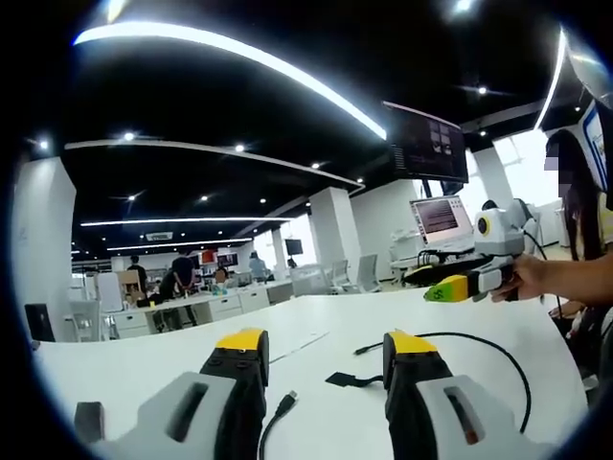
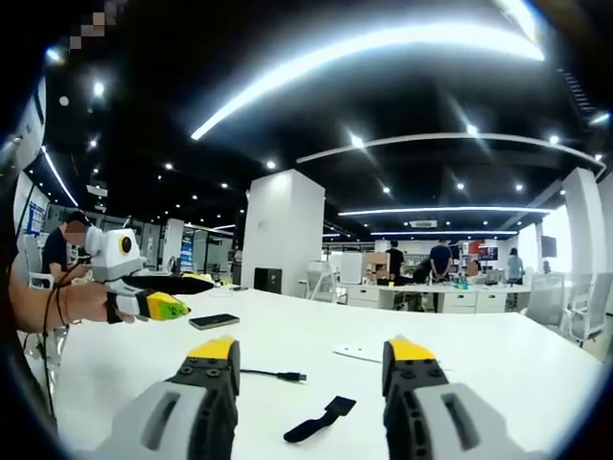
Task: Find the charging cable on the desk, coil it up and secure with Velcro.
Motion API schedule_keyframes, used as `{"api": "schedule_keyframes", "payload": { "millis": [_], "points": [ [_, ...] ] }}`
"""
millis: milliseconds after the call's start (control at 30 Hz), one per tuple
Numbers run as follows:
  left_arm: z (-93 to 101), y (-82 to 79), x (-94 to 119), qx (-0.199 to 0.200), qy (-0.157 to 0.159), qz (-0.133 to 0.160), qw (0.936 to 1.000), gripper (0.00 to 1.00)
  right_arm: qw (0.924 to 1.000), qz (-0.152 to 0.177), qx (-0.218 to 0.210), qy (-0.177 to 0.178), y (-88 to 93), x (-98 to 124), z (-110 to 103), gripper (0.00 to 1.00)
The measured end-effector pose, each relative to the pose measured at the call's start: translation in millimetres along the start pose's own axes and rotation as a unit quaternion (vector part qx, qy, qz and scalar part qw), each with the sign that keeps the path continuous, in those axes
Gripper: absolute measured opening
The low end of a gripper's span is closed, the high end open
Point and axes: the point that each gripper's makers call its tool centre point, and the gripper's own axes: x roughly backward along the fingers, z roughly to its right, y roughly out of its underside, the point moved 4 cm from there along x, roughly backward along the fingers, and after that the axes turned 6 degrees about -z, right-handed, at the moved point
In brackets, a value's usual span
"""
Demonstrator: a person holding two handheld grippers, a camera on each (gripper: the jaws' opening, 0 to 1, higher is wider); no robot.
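A black charging cable [image 1: 498,356] lies on the white desk [image 1: 144,364], curving in a loop beyond my right jaw. One plug end [image 1: 285,401] rests between my jaws. A black Velcro strap [image 1: 349,379] lies flat beside the cable. My left gripper [image 1: 326,345] hangs open above the desk, holding nothing. In the right gripper view the cable's plug end [image 2: 283,376] and the Velcro strap [image 2: 320,420] lie on the desk [image 2: 498,364] between my jaws. My right gripper [image 2: 311,353] is open and holds nothing.
A hand holds another gripper [image 1: 467,284] with yellow-green tips over the desk's far right; this gripper [image 2: 153,305] enters the right gripper view from the left. A dark phone [image 2: 213,321] lies near it. A laptop [image 1: 441,220], chairs and people stand beyond the desk.
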Motion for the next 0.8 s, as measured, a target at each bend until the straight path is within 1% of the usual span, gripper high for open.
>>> {"api": "schedule_keyframes", "payload": {
  "millis": [100, 200, 400, 800],
  "points": [
    [-0.9, 1.7, -0.3, 0.007, -0.001, 0.003, 1.0000, 0.48, 1.0000, -0.002, 0.000, -0.003, 3.1, -2.0, 0.6, 0.60],
    [-2.6, 6.1, -0.7, 0.007, -0.004, -0.001, 1.0000, 0.48, 0.9999, -0.008, 0.001, -0.009, 7.3, -3.5, -0.6, 0.60],
    [-3.9, 6.0, 0.0, 0.002, -0.004, -0.002, 1.0000, 0.48, 0.9999, -0.006, -0.001, -0.010, 8.0, -3.3, -0.7, 0.60],
    [-5.1, 9.6, 0.7, 0.009, -0.010, -0.008, 0.9999, 0.48, 0.9998, -0.015, 0.000, -0.011, 11.2, -4.4, -0.9, 0.59]
  ]
}}
